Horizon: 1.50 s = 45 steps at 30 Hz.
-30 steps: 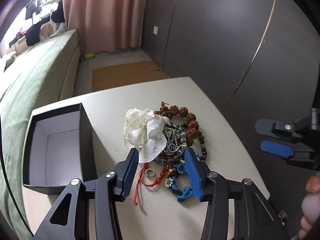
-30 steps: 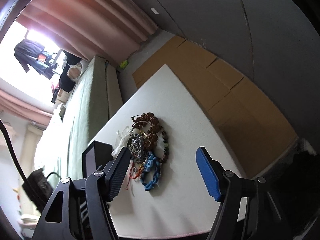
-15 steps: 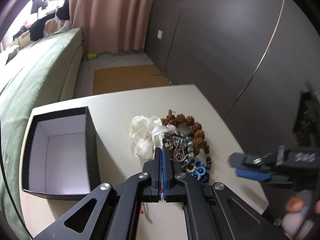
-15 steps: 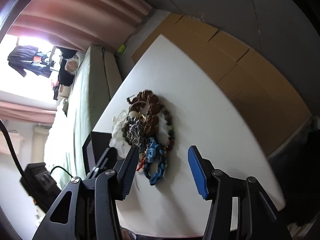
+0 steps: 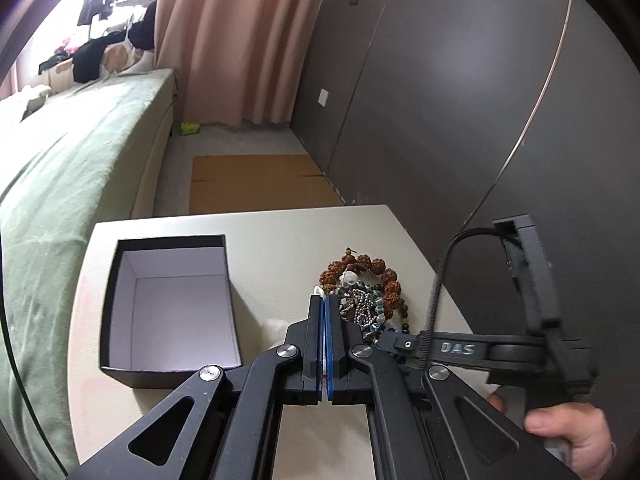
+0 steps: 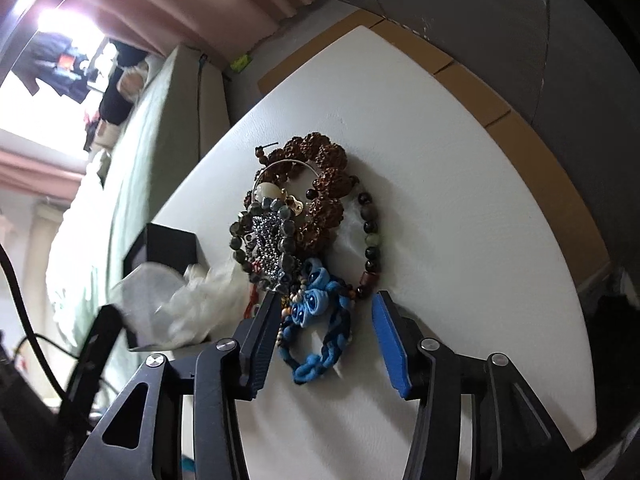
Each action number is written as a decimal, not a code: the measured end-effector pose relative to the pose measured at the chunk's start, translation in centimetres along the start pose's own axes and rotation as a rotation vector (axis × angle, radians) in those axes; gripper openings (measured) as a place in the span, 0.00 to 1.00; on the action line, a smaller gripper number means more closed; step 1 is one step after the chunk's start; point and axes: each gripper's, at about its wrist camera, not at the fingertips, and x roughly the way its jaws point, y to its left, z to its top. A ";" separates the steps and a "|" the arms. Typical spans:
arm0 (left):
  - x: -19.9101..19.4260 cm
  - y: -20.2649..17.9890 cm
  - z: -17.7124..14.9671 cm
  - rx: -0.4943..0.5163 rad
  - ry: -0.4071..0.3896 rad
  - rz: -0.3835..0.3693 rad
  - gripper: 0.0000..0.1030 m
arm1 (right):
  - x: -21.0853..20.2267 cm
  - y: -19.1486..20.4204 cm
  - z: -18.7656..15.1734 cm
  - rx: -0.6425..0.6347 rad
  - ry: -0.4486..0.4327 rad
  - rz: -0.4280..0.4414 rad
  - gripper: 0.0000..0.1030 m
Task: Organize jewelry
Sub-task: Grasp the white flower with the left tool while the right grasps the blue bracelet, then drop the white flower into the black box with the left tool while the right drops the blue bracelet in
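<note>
A pile of jewelry (image 5: 362, 288) lies on the white table (image 5: 280, 240): a brown seed-bead bracelet (image 6: 320, 184), a grey bead strand (image 6: 276, 236), a dark bead bracelet (image 6: 370, 240) and a blue braided cord piece (image 6: 320, 320). My left gripper (image 5: 324, 304) is shut on a white sheer fabric piece (image 6: 192, 300), lifted off the pile; only a scrap of it (image 5: 276, 328) shows beside the fingers. My right gripper (image 6: 326, 316) is open, straddling the blue cord piece just above the table.
An open black box with a white inside (image 5: 172, 304) stands left of the pile; it also shows in the right wrist view (image 6: 168, 244). A green bed (image 5: 60, 184) runs along the left. A dark wall (image 5: 440, 120) is on the right.
My left gripper closed on the white fabric and lifted it up and left, off the pile. My right gripper moved in close over the blue cord piece.
</note>
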 end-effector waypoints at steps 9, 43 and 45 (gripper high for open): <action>-2.4 1.5 0.5 -0.015 -0.044 -0.015 0.00 | -2.3 1.4 -0.3 -0.065 -0.122 -0.025 0.16; -7.5 13.8 2.9 -0.350 -0.196 0.067 0.65 | -6.1 11.4 -2.3 -0.232 -0.259 0.309 0.17; -8.0 14.5 2.9 -0.364 -0.201 0.071 0.65 | -6.1 12.3 -2.2 -0.252 -0.257 0.305 0.17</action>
